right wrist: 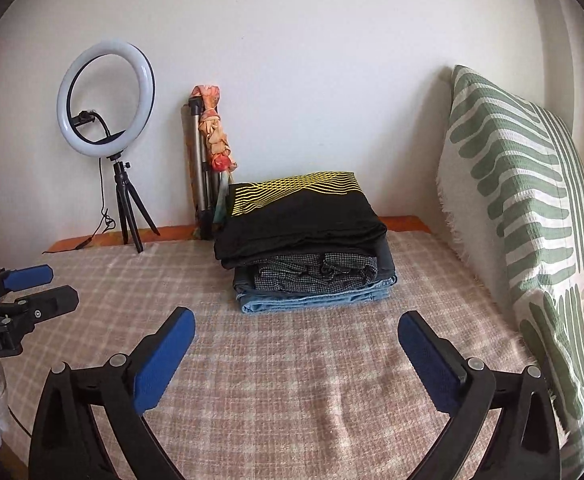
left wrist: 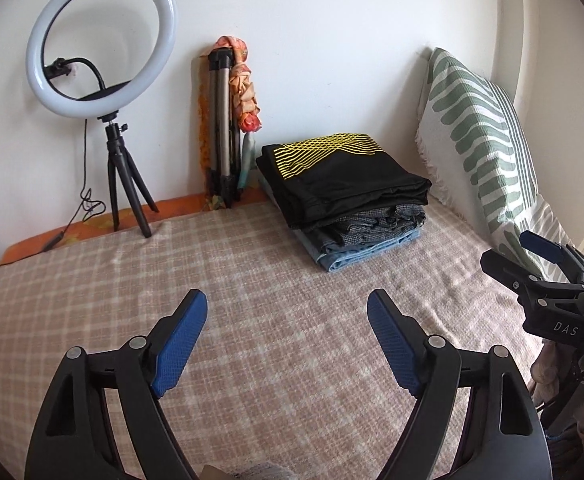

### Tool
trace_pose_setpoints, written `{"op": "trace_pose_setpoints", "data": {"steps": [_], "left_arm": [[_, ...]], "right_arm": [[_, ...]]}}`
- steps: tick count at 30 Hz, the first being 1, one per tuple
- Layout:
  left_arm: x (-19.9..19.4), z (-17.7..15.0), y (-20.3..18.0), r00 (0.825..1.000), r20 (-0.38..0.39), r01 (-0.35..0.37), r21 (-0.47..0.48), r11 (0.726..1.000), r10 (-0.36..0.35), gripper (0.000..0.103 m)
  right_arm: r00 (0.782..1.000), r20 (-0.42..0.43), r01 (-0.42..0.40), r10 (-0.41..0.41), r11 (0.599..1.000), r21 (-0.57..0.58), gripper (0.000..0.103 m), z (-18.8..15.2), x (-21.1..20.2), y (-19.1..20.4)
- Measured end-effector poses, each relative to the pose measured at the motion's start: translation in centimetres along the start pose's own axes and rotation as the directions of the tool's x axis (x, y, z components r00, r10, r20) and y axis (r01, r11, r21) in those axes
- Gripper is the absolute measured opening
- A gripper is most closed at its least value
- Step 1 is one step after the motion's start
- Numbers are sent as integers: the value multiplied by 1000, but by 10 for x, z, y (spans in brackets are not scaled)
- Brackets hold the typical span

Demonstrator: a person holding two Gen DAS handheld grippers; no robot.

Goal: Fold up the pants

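The left gripper (left wrist: 287, 308) hangs above the bed (left wrist: 92, 288) with its blue-padded fingers (left wrist: 180, 336) spread wide and nothing between them; only the checked pink-and-cream bedcover shows in the gap. The right gripper (right wrist: 296, 330) is in the same condition, spread wide with nothing in its grasp, poised over the same cover. In the left wrist view the right gripper shows at the right edge, and in the right wrist view the left gripper appears at the left edge, so the two are side by side and well apart.

Ahead of both grippers, towards the wall, sits a stack of folded clothes (right wrist: 308, 248). On top lie black pants with a yellow line pattern (right wrist: 300, 208), folded into a flat rectangle; under them is a grey checked garment (right wrist: 312, 274), and at the bottom a folded piece of blue denim (right wrist: 316, 300). From the left gripper the stack lies ahead and to the right; from the right gripper it is almost straight ahead. Neither gripper touches it.

To the right of the right gripper a pillow with green leaf-like stripes (right wrist: 524, 208) leans against the wall. Ahead and to the left of both grippers a ring light on a small black tripod (left wrist: 100, 40) stands at the bed's far edge, and beside it a folded tripod (left wrist: 222, 128) draped with an orange patterned cloth (left wrist: 244, 88) leans on the wall.
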State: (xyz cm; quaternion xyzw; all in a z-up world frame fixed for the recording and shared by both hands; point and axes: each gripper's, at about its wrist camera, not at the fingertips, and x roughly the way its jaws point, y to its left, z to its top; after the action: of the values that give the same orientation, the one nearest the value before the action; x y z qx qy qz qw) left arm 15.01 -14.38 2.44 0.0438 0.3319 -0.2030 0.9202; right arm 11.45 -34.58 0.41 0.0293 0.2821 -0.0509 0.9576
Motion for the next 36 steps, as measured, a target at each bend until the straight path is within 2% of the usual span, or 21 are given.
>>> {"op": "trace_pose_setpoints", "data": {"steps": [3,8,10,11,17,22,31,36], "left_arm": [[-6,-6,3,1000,19,-2,-9,1000,2,88],[-11,-12,8,1000,30,-3,-44,999,4,90],[-13,-15,8,999,34,-30,-26,999,30,99],[-13,-17,9,998,35,-44,-23,999,45,100],[-23,-25,19,999,30,-23,-71,997,25,100],[-35,-27,18,994,76,-75,-36,997,77,100],[-45,-25,9,993,89,-73,-1,997,73,100],[-46,-26,9,993,90,-71,-19,997,72,100]], "right_arm": [[1000,12,-3,2,1000,27,103,-7,-1,1],[1000,1,-10,10,999,44,103,-11,7,4],[1000,14,-1,1,999,37,103,-9,6,6],[1000,22,1,-2,999,33,103,-8,5,7],[999,37,5,-6,999,37,103,-6,3,10],[999,49,20,-21,999,29,103,-6,3,13],[998,58,34,-34,999,7,103,-7,2,19],[998,60,37,-36,999,-7,103,-7,1,21]]}}
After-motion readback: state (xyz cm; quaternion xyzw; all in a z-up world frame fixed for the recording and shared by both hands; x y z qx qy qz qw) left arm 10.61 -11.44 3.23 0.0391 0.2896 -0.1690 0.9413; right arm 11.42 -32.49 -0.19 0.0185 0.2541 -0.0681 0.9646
